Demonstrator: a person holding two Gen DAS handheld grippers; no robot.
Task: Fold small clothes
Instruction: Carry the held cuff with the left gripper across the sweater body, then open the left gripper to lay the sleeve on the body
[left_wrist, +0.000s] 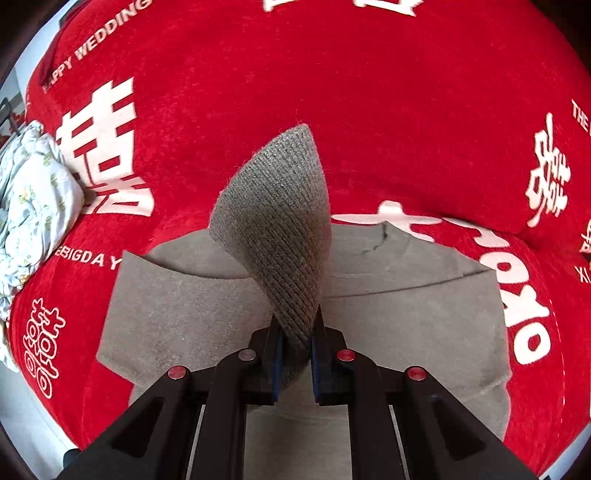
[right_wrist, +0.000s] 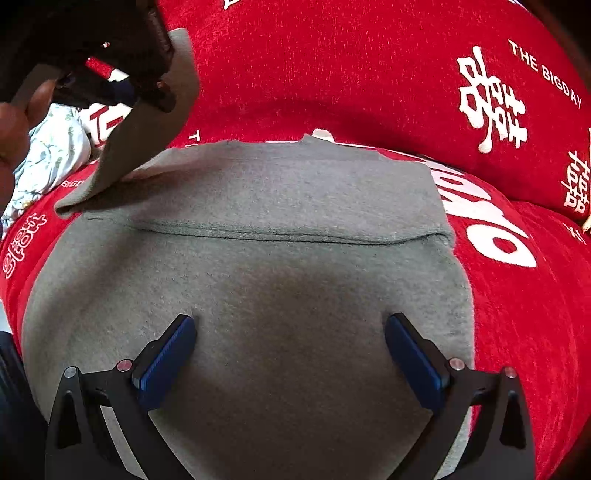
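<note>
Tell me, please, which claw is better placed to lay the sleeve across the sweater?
Left. The left claw is shut on the sleeve, lifted above the sweater; the right claw is open on the sweater.

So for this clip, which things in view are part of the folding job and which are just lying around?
Part of the job:
grey sweater
its ribbed cuff, pinched in the left gripper
right gripper, open over the sweater

Just lying about:
floral cloth bundle
red printed cover underneath
</note>
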